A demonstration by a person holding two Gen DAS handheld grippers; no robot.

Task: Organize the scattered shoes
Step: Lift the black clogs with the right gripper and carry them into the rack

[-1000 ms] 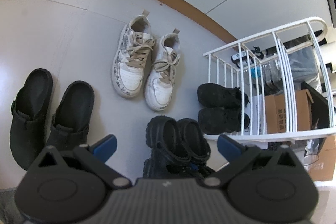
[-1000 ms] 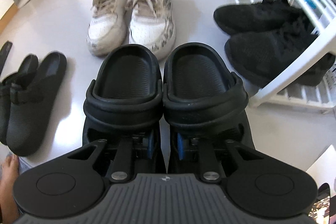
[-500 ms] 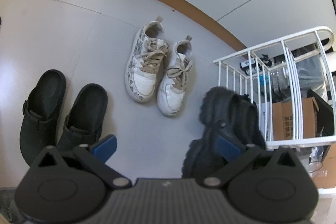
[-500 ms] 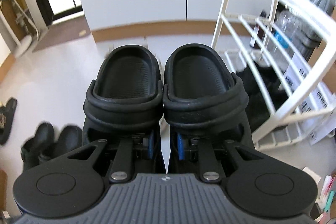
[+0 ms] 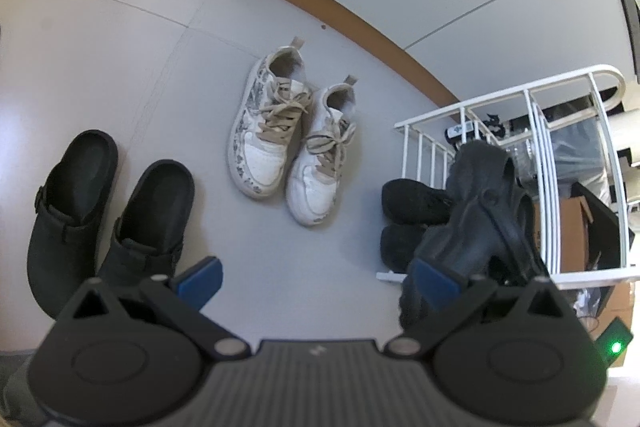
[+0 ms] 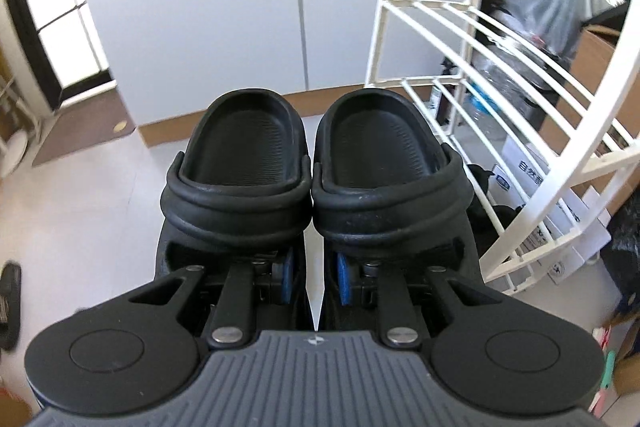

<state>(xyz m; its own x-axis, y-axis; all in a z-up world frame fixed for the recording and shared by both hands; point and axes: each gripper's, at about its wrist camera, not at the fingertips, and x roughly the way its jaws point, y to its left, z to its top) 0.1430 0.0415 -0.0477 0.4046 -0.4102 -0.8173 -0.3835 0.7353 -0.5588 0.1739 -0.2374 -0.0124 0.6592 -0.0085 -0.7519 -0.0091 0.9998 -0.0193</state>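
Note:
My right gripper [image 6: 314,277] is shut on a pair of black chunky clogs [image 6: 248,163], pinching their inner walls together and holding them in the air, heels towards me. The same clogs show in the left wrist view [image 5: 476,211], lifted beside the white wire shoe rack [image 5: 532,99]. My left gripper [image 5: 316,277] is open and empty above the floor. A pair of white sneakers [image 5: 288,143] lies on the floor ahead. A pair of black mules [image 5: 104,211] lies at the left. Black sneakers [image 5: 412,203] sit on the rack's bottom shelf.
The rack [image 6: 516,75] rises at the right of the lifted clogs. Cardboard boxes [image 5: 576,227] and bottles stand behind it. White cabinet doors [image 6: 224,3] with a brown baseboard close the far side. A brown mat [image 6: 80,131] lies at the far left.
My right gripper has lifted the black clogs off the floor and tilted up towards the rack. The left gripper stayed open, shifting only slightly.

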